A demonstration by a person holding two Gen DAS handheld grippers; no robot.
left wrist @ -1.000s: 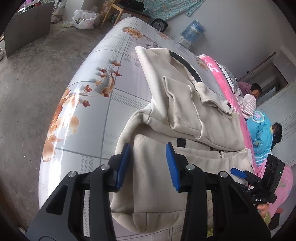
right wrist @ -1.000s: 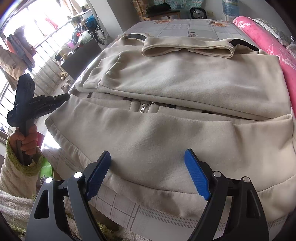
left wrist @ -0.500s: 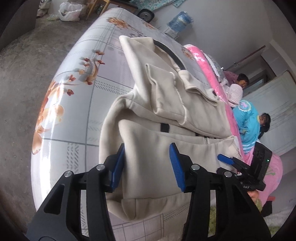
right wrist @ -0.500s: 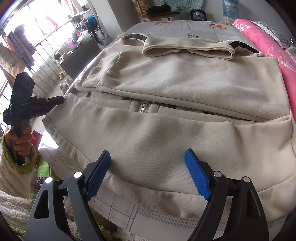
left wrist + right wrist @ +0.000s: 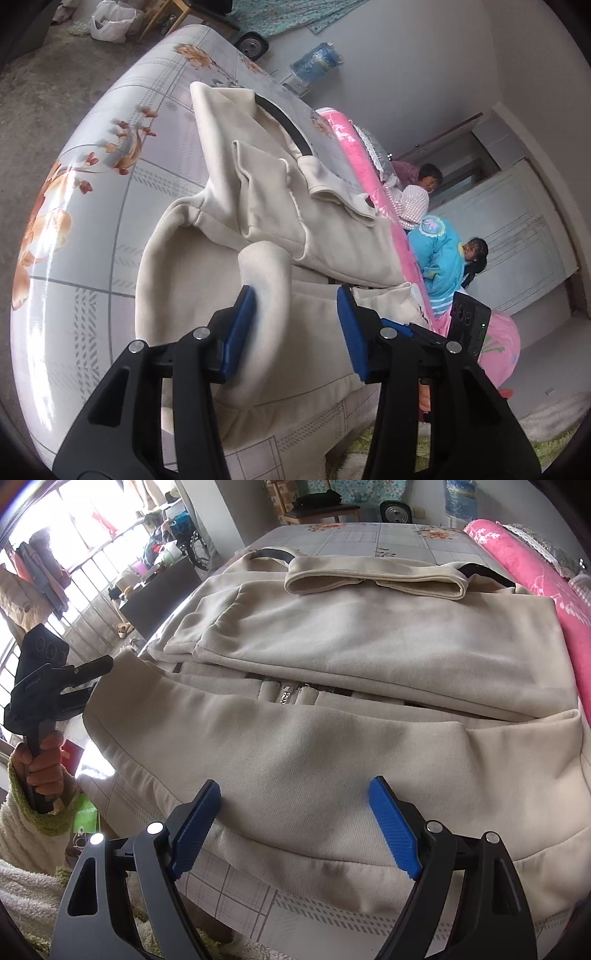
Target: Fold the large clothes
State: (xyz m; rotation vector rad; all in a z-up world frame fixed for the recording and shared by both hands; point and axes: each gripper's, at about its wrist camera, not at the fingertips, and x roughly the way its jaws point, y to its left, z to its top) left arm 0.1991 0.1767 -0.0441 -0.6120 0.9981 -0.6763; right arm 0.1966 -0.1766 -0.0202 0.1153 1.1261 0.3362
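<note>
A large cream zip-up hoodie [image 5: 354, 664] lies on the bed [image 5: 406, 539], its sleeves folded in and its hem toward me. It also shows in the left wrist view [image 5: 280, 206]. My left gripper [image 5: 295, 332] is open, its jaws around the raised left corner of the hem [image 5: 266, 280], which curls up against its left pad. In the right wrist view the left gripper [image 5: 88, 679] sits at that lifted corner. My right gripper [image 5: 295, 823] is wide open just above the middle of the hem, holding nothing.
The bed has a floral sheet [image 5: 96, 192]. A pink blanket roll [image 5: 546, 576] lies along its right side. Two children [image 5: 443, 251] sit beyond the bed. A water jug [image 5: 314, 62] and a chair [image 5: 317, 509] stand at the far end. Concrete floor lies left.
My left gripper has moved in onto the hem's left corner, and the fabric there has lifted and curled between its jaws. My right gripper has held still.
</note>
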